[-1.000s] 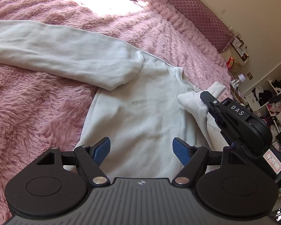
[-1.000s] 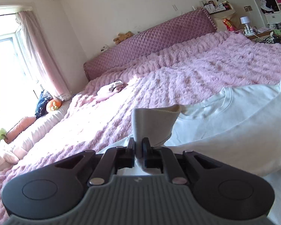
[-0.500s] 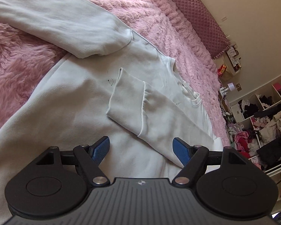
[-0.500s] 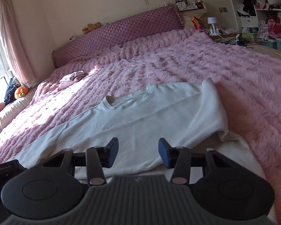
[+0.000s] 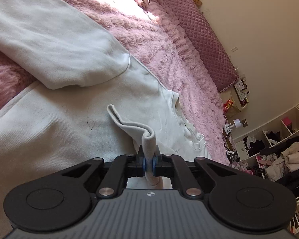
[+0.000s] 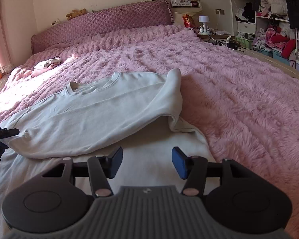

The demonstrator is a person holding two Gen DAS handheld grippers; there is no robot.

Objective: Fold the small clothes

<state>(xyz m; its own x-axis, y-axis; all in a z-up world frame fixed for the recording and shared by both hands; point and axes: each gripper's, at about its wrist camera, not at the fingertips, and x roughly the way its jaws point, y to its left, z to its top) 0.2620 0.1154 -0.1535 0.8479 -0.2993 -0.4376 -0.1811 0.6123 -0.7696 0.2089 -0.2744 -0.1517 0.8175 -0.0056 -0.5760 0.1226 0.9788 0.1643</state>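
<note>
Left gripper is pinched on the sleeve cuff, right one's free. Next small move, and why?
Probably draw the left gripper with the pinched cream sleeve cuff further across the white cotton sweatshirt and lay it flat. The cuff stands bunched between the pads, the folded sleeve sags unevenly, and the right gripper, jaws just opened, holds nothing. The other sleeve lies unfolded on the pink fluffy blanket.

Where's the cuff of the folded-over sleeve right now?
In the left wrist view the cuff is pinched in the left gripper, lifted just above the sweatshirt's chest, below the neckline.
</note>
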